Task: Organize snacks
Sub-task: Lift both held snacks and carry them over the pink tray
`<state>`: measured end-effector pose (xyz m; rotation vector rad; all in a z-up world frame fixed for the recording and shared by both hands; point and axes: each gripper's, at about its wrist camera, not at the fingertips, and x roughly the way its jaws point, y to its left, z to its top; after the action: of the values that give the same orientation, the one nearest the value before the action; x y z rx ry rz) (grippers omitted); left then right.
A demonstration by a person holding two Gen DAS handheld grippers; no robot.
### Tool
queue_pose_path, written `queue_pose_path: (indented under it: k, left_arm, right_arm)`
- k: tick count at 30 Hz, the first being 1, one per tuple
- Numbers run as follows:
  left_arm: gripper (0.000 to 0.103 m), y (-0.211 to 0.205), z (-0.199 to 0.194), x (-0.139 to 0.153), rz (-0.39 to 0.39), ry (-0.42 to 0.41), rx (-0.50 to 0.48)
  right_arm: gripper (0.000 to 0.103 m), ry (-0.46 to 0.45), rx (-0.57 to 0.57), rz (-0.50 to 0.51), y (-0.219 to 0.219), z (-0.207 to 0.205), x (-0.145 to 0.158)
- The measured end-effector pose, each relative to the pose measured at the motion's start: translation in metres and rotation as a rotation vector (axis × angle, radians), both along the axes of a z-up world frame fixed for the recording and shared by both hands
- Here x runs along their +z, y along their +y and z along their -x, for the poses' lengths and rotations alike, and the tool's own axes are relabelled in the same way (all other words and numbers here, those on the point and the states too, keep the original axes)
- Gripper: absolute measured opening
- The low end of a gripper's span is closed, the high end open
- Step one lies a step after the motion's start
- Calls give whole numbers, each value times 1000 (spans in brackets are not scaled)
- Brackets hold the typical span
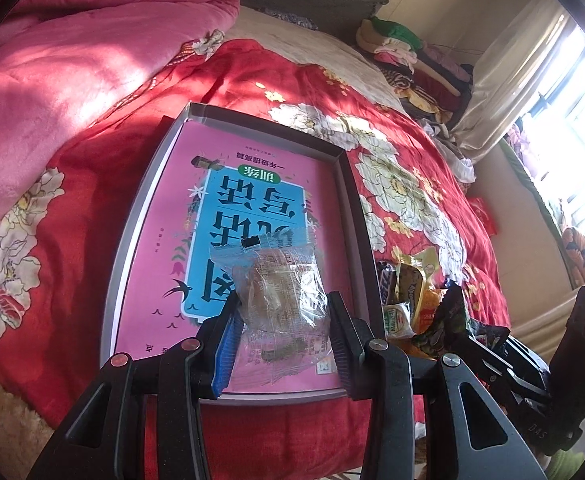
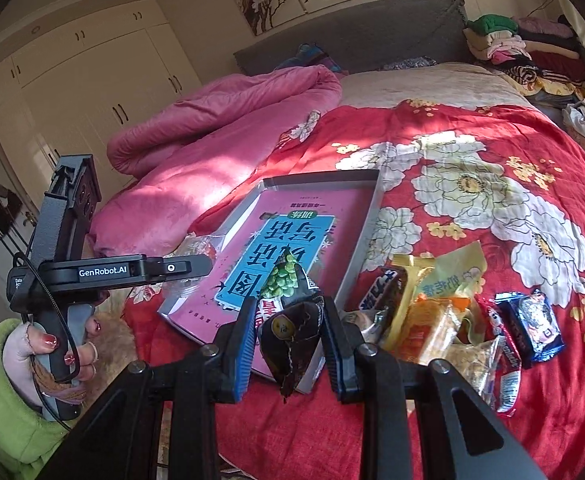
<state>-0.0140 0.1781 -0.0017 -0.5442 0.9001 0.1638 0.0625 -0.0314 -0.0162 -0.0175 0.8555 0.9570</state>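
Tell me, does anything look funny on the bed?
Yes. The gray tray has no snacks lying in it, only an upside-down pink book. The snack pile lies jumbled on the red floral quilt beside it.

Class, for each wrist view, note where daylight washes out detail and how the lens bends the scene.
Left wrist view: the window is blown out to white and sun patches dapple the red quilt; the tray edges bow. Right wrist view: softer, sunlight brightens the quilt's flowers; wardrobe lines curve, corners vignette black.

"GenRobot.AI" stands on the left hand-held gripper body.
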Motion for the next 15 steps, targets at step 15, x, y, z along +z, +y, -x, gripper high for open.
queue_pose_path:
  k: [15]
  left_arm:
    - [43, 20, -3, -32, -70, 96, 56]
  right_arm:
    - [31, 38, 136, 85, 54, 6, -36]
